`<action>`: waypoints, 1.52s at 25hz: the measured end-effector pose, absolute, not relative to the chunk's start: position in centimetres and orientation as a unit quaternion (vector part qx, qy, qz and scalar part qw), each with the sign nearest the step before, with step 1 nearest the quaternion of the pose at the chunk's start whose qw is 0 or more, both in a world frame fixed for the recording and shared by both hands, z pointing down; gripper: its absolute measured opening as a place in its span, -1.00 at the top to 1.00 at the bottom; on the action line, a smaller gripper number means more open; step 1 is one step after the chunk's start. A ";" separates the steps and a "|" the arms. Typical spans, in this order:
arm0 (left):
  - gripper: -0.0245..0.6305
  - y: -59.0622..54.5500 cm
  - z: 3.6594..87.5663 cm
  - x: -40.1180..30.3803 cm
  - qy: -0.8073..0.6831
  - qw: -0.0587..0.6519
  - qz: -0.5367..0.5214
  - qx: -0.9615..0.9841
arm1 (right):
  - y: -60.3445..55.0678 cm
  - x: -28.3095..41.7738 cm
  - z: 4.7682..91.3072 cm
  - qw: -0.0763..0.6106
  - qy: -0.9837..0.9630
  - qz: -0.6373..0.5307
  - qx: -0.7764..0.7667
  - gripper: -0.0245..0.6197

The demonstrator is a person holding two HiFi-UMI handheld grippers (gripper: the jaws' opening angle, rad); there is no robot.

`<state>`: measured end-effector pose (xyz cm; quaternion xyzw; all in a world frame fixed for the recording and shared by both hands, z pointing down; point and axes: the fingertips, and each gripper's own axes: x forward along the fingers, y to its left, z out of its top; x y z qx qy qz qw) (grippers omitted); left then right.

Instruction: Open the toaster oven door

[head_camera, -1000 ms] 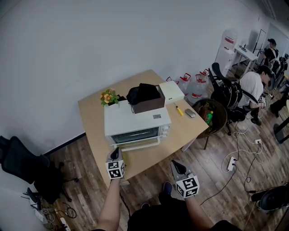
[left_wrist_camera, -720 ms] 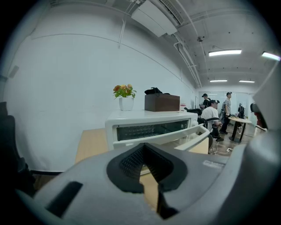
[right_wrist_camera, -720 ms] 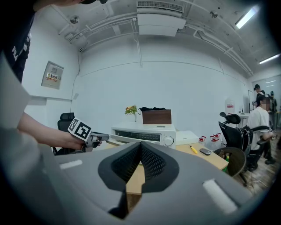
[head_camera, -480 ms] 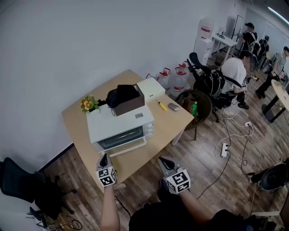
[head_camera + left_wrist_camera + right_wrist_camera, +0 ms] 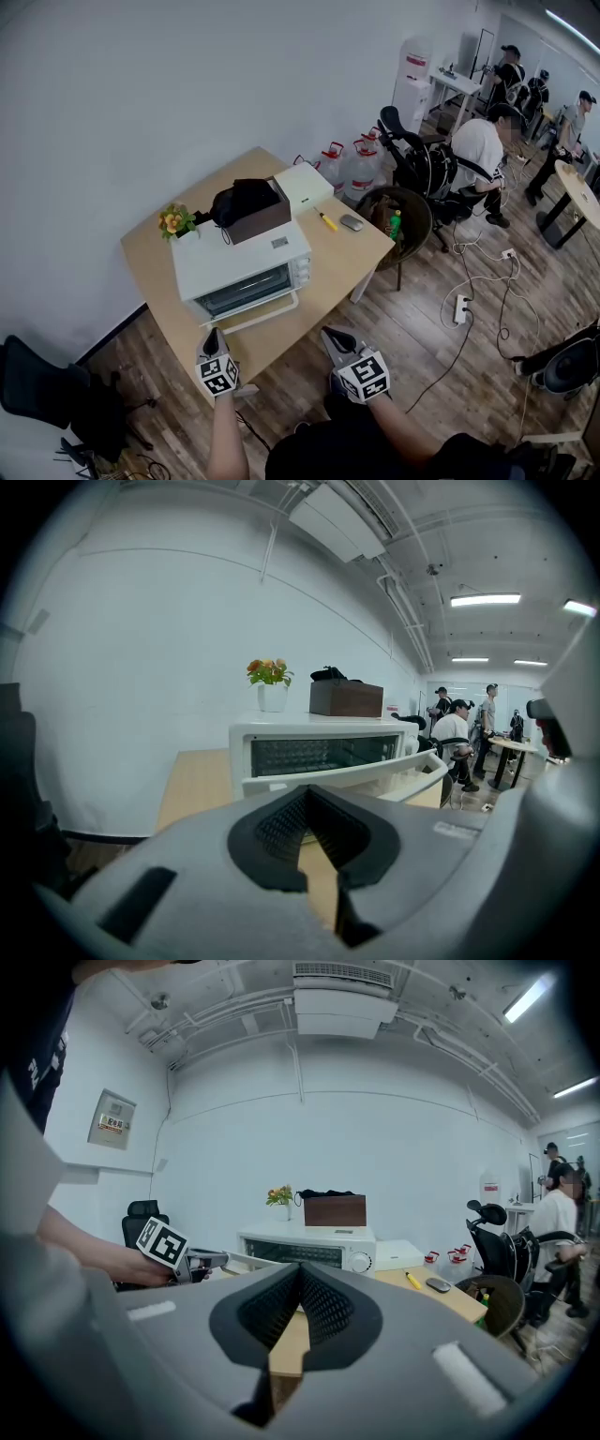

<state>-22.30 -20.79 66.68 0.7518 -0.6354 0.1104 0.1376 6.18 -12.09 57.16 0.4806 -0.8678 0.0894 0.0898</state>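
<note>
Toaster oven (image 5: 239,262) shifted left in head view, left tongs (image 5: 214,337) and right tongs (image 5: 330,335) closed, empty, forearms (image 5: 225,441) cut off

The toaster oven (image 5: 242,267) stands on the table (image 5: 155,272) just ahead of the left gripper (image 5: 214,336); the right gripper (image 5: 330,336) lies to its right, off the table's front edge; a box (image 5: 261,217) sits atop the oven.

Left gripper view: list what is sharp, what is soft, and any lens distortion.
Left gripper view: the left tool up close is soft, the toaster oven fairly sharp; ceiling lines bow, corners go black. Head view: the wall bulges likewise.
</note>
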 end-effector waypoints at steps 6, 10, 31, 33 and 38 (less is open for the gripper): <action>0.94 -19.8 67.3 -22.2 -0.635 0.152 0.101 0.750 | -11.8 6.0 57.4 0.093 -0.868 0.091 0.479 0.93; 0.94 -19.4 67.6 -22.0 -0.635 0.155 0.099 0.750 | -11.8 6.3 57.6 0.094 -0.866 0.093 0.482 0.93; 0.94 -15.9 73.7 -19.4 -0.624 0.200 0.148 0.740 | -11.6 6.9 57.6 0.098 -0.862 0.092 0.490 0.93; 0.94 -15.7 74.3 -19.2 -0.624 0.209 0.147 0.739 | -11.6 7.1 57.7 0.099 -0.861 0.092 0.491 0.93; 0.93 -15.2 74.8 -19.0 -0.620 0.207 0.155 0.741 | -11.4 7.4 58.0 0.101 -0.859 0.096 0.493 0.93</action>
